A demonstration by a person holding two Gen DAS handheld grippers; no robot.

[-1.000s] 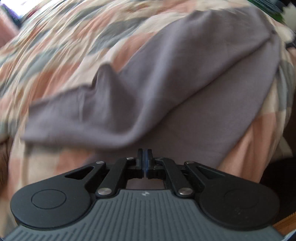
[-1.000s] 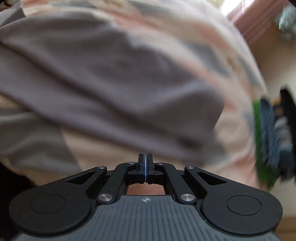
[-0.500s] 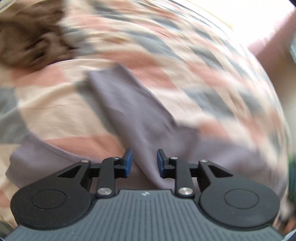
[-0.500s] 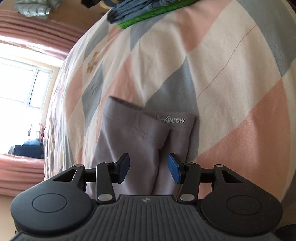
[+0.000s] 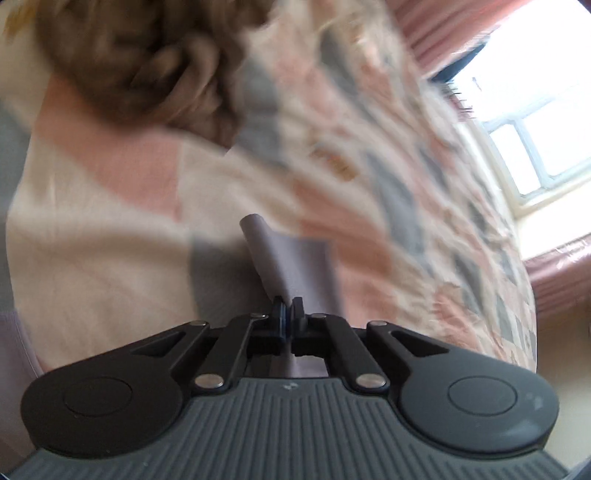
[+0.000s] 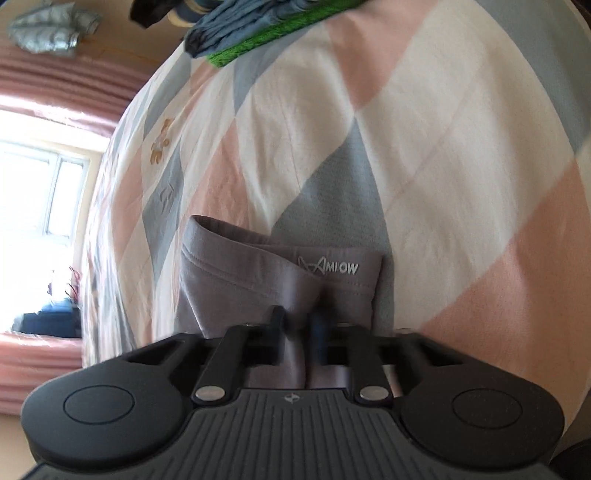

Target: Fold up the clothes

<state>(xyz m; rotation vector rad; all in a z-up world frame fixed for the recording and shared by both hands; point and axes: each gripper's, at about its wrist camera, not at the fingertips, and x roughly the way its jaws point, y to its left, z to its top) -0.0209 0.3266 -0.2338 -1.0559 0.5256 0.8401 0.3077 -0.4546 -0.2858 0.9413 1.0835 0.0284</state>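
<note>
A folded grey garment (image 6: 240, 273) with white "AMIOW" lettering lies on the checked bed cover (image 6: 443, 147). My right gripper (image 6: 297, 321) sits over its near edge; the jaws are closing, with a bunched ridge of the grey cloth pinched between them. In the blurred left wrist view, the left gripper (image 5: 288, 310) is shut on a fold of the same grey garment (image 5: 291, 258). That fold stands up from the pads, and the cover (image 5: 92, 229) lies beyond it.
A crumpled brown garment (image 5: 147, 62) lies on the cover at the far left. Blue and green clothes (image 6: 251, 33) are heaped at the bed's far end. Bright windows (image 5: 535, 129) (image 6: 33, 192) with pink curtains lie beyond the bed.
Both grippers opened, came to the folded grey garment and closed on it. The left view has rolled and swung across the bed, bringing the brown heap and window into view.
</note>
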